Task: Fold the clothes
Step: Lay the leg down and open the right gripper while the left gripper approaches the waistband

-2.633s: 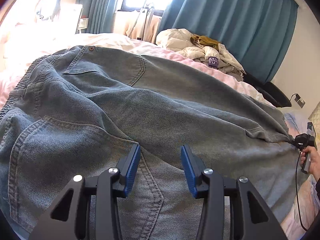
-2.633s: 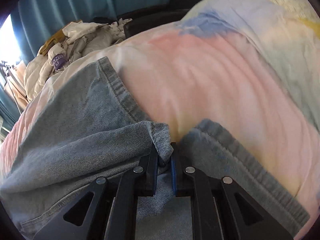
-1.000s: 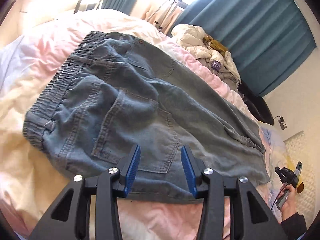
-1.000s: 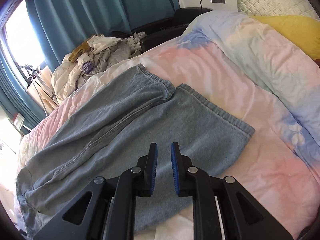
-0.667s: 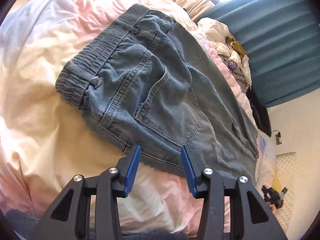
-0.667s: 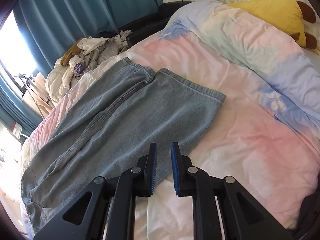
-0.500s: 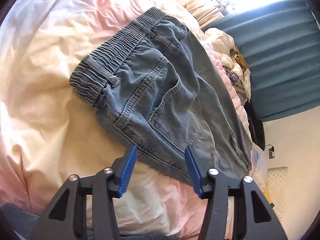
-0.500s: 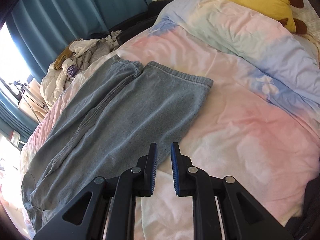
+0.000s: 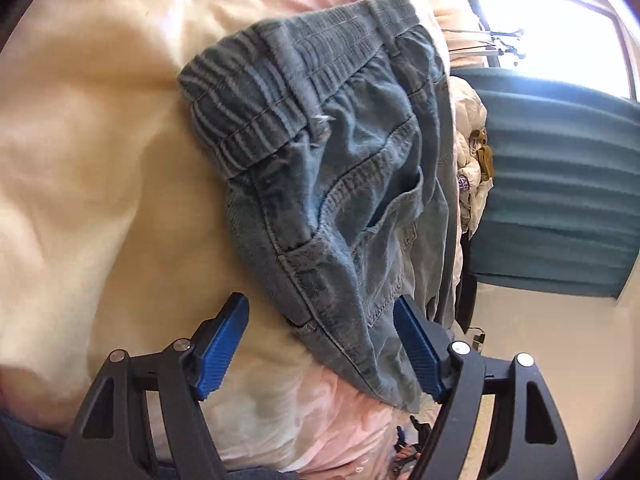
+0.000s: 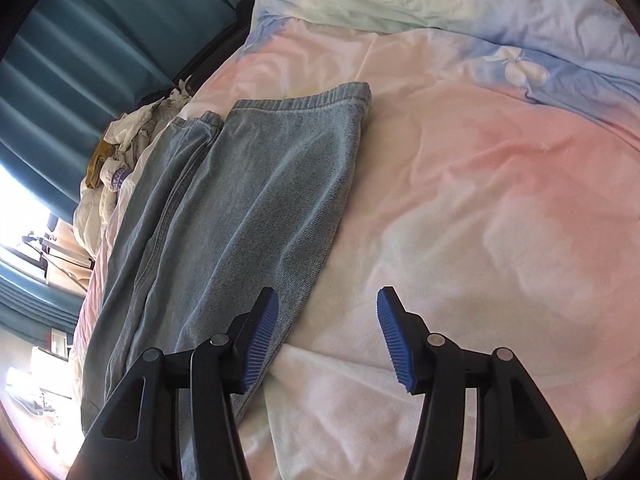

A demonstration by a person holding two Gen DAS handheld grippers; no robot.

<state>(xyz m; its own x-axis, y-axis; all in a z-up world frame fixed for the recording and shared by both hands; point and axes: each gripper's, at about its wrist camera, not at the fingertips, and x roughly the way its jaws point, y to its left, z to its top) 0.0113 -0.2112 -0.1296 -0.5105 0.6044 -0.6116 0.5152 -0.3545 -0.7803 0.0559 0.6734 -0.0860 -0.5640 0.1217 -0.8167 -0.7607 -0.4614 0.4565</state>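
— Any writing we can read? Where are the jeans (image 9: 340,184)?
— None legible. They lie on the bed (image 10: 480,200); since a second ago, our left tool (image 9: 320,344) and right tool (image 10: 324,332) dropped closer, jaws opening, gripping nothing.

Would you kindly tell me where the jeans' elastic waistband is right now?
In the left wrist view, the waistband lies upper centre on the cream duvet, beyond the opening left tongs.

Black frames, ribbed blue fingers (image 9: 416,350) (silver screws).
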